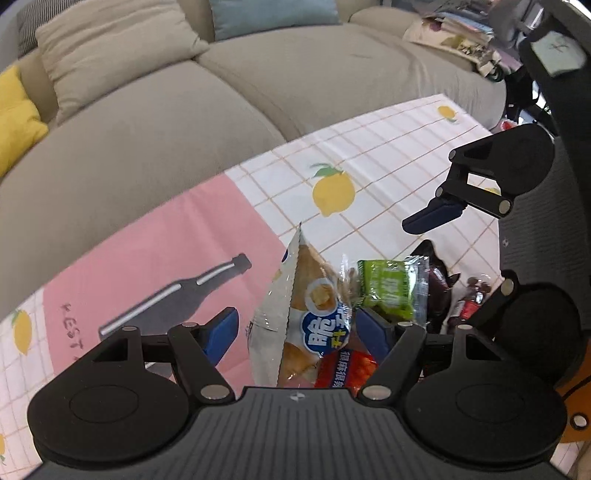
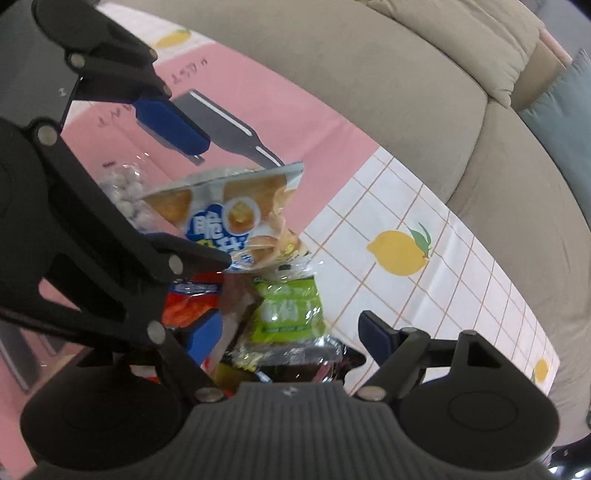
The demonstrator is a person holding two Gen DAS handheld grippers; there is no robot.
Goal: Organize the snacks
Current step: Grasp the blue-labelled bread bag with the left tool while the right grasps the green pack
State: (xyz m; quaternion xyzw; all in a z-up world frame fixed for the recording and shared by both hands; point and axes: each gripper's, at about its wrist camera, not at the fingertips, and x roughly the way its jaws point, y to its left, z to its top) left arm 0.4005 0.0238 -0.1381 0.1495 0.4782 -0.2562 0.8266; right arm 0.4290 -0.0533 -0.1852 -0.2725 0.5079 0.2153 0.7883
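A heap of snack packets lies on the tablecloth (image 1: pixel 369 147). A silver bag with a blue label (image 1: pixel 306 317) stands tilted on top, between the blue fingers of my left gripper (image 1: pixel 297 332), which is open; a gap shows at the left pad. Beside it lie a green packet (image 1: pixel 388 288), a red packet (image 1: pixel 347 373) and a dark packet (image 1: pixel 439 291). My right gripper (image 2: pixel 291 336) is open astride the green packet (image 2: pixel 288 314), with its right pad clear of it. A clear bag of white balls (image 2: pixel 125 195) lies behind the silver bag (image 2: pixel 229 210).
The cloth (image 2: pixel 424 206) is pink and white check with lemon and bottle prints. A beige sofa (image 1: pixel 147 129) with cushions runs along the far edge. A dark office chair (image 1: pixel 554 221) stands at the right. Folded fabrics (image 1: pixel 454 33) sit on the sofa's end.
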